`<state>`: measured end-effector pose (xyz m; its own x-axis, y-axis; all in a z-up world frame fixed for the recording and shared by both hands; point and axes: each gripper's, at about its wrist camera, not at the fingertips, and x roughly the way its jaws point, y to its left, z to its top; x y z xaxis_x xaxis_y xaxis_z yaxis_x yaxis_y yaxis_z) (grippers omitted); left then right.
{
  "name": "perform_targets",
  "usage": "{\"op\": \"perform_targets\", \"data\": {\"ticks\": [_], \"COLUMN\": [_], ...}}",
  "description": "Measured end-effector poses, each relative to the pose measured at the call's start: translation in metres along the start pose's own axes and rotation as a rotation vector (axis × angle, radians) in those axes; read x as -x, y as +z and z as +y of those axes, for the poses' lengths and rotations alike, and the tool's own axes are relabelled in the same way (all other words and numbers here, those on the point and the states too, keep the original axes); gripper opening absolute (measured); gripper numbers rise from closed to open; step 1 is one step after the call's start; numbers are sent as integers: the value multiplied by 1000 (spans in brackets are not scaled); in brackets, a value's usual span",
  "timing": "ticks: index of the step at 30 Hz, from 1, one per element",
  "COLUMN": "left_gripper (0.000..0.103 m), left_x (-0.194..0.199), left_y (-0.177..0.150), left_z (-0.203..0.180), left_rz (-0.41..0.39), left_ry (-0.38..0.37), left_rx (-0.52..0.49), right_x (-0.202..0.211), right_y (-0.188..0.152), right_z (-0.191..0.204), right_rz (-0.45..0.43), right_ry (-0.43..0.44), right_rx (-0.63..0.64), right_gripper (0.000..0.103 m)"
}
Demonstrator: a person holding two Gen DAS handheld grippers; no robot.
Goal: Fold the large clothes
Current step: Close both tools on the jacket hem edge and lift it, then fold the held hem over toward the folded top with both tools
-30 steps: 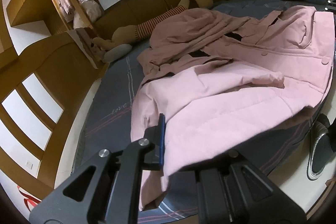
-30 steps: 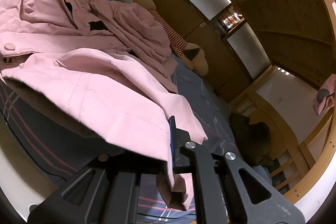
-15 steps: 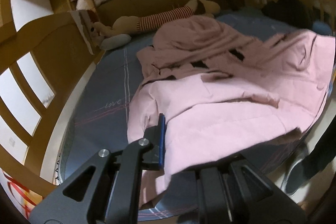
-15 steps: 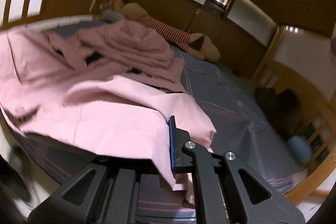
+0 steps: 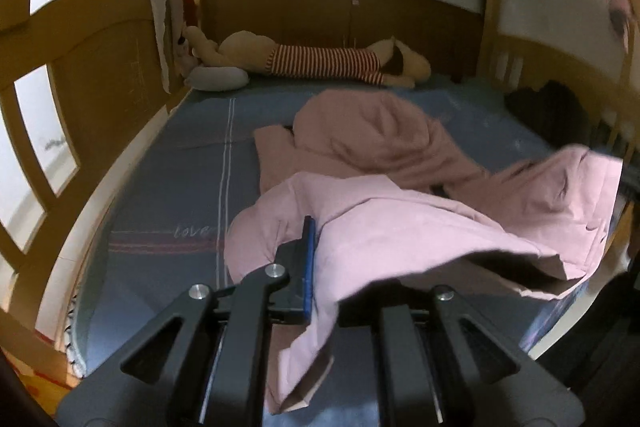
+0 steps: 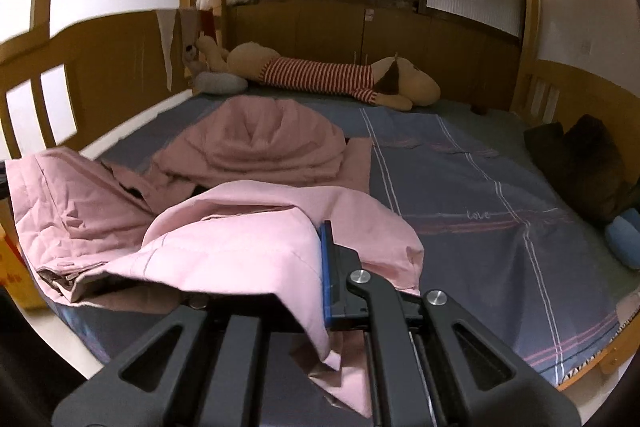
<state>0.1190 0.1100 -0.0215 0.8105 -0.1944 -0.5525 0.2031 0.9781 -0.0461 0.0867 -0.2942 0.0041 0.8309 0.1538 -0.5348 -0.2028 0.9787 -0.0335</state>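
Note:
A large pink coat (image 5: 420,227) lies on a bed with a grey-blue sheet (image 5: 180,187); it also shows in the right wrist view (image 6: 240,239). Its hood end (image 6: 264,143) rests flat toward the headboard. My left gripper (image 5: 320,259) is shut on one bottom corner of the coat and holds it lifted over the coat's middle. My right gripper (image 6: 316,263) is shut on the other bottom corner, lifted the same way. In each view the fabric hides one finger.
A long plush toy in a striped shirt (image 6: 328,75) lies along the headboard, beside a grey pillow (image 5: 216,79). Dark clothes (image 6: 584,163) and a blue object (image 6: 624,239) lie by the right rail. Wooden bed rails (image 5: 60,107) stand on the left.
Both grippers have swung round to face the headboard and carried the coat's hem up and forward. The lower part of the coat now arches over its middle.

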Motion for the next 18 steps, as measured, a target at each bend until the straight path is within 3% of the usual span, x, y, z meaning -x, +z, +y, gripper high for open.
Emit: {"op": "perform_targets", "data": {"ticks": [11, 18], "left_gripper": [6, 6], "left_x": [-71, -150], "left_y": [117, 170], "left_z": [14, 25], "left_rz": [-41, -15], "left_ry": [-12, 22], "left_rx": [74, 87], "right_x": [-48, -121], "right_y": [85, 141], "right_z": [-31, -50], "right_rz": [-67, -68], "right_ry": [36, 39], "right_rx": [-107, -153], "right_gripper": [4, 4]}}
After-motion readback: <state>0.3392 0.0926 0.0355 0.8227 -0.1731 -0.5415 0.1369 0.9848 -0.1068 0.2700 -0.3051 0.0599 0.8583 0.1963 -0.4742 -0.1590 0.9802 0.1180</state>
